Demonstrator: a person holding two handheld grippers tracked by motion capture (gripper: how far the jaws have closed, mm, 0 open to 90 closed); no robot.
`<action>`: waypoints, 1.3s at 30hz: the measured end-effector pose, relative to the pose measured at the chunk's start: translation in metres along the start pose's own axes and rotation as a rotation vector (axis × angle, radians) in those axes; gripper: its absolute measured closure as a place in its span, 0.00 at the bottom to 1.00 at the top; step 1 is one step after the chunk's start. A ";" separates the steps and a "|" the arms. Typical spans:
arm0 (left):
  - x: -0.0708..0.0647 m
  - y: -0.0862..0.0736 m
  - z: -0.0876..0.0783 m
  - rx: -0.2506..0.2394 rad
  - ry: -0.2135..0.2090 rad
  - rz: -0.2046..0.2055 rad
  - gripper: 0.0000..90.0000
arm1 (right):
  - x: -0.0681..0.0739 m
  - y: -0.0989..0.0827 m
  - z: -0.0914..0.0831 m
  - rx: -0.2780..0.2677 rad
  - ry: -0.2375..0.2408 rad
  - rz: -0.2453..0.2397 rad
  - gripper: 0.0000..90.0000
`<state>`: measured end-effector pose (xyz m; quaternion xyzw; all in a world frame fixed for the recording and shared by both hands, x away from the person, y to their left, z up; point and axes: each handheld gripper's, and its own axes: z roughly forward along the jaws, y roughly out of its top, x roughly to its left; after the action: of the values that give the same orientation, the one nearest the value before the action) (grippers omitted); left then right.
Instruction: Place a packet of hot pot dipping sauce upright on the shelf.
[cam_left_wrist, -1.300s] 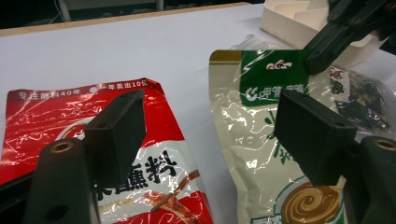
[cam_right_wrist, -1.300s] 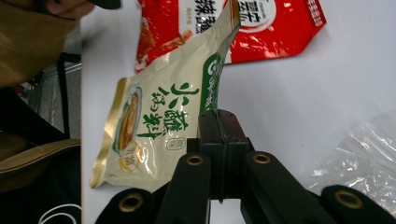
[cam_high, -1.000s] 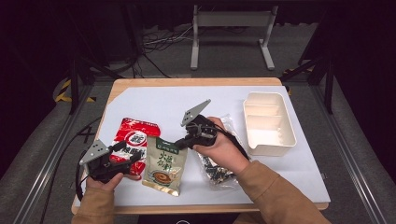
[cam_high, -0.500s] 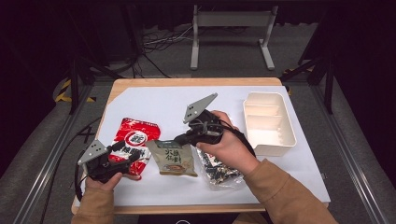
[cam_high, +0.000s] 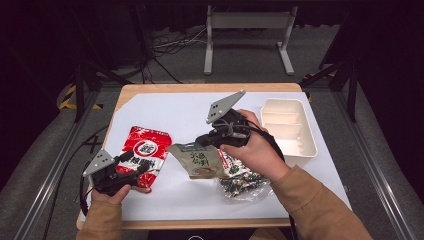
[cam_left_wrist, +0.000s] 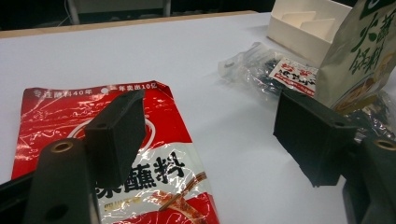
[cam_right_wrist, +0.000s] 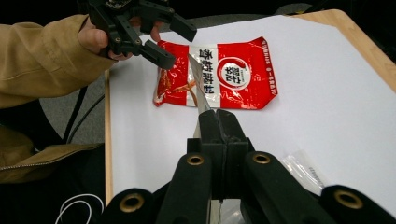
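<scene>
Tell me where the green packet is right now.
In the high view the green packet hangs mid-table, pinched by the right gripper, between the red packet and the clear bag.

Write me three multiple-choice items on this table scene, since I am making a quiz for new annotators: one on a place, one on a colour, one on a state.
1. Where does the white compartment tray stand?
A. at the table's right side
B. under the red packet
C. in the left gripper

2. What colour is the sauce packet lying by the left gripper?
A. blue
B. red and white
C. plain yellow

3. How does the right gripper stand?
A. open above the table
B. shut on the green sauce packet
C. shut on the tray

Answers:
1 A: the high view shows the tray at the table's right side.
2 B: the left gripper view shows red film with a white band.
3 B: the right gripper view shows the jaws pressed together on the packet's edge.
</scene>
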<state>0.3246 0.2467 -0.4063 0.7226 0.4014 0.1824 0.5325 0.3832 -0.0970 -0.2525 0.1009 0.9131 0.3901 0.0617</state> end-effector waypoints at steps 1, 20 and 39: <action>0.000 0.000 0.000 0.000 0.000 0.003 0.28 | -0.001 0.000 -0.002 0.000 -0.004 -0.006 1.00; 0.001 -0.001 0.000 0.007 0.003 0.000 0.28 | -0.022 -0.004 -0.054 -0.048 -0.099 -0.001 1.00; 0.001 -0.008 -0.010 0.013 0.032 -0.014 0.28 | -0.061 -0.022 -0.098 -0.080 -0.232 0.052 1.00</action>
<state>0.3158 0.2549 -0.4099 0.7201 0.4161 0.1878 0.5226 0.4204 -0.1945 -0.1988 0.1664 0.8808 0.4132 0.1606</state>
